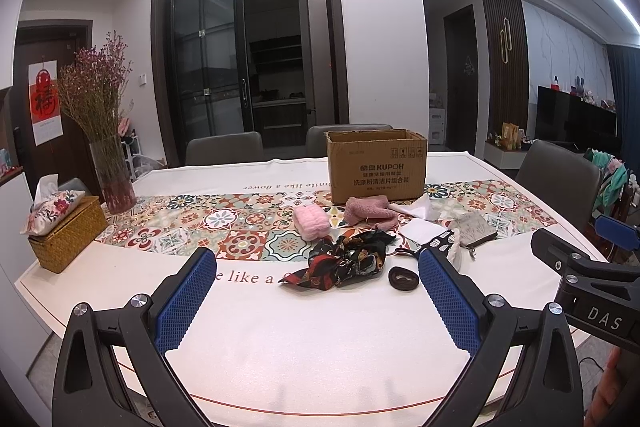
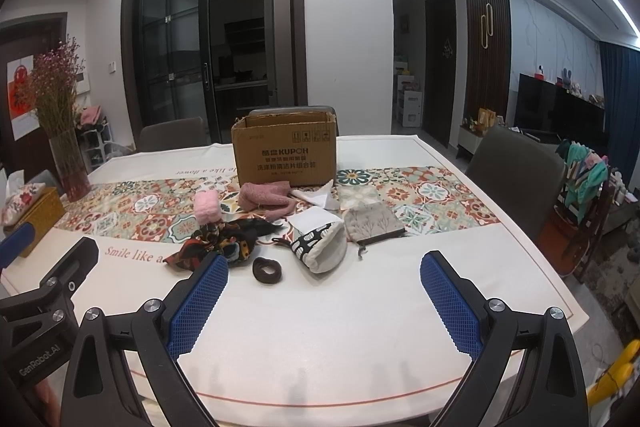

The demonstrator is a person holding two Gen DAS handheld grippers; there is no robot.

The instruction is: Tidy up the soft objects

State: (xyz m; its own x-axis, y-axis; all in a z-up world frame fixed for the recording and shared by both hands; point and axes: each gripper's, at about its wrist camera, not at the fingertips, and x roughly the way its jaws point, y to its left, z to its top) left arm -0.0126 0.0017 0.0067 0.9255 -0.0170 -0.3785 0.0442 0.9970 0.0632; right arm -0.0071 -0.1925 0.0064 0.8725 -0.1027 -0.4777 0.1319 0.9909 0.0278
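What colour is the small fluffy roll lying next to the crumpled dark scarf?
Pale pink; the small fluffy roll shows best in the left wrist view.

Both cams sit low at the near edge of the tabletop, each looking forward between its own tool's fingers toward the cardboard box and the glass doors beyond. The left view sits further left; both share the cloth pile and box.
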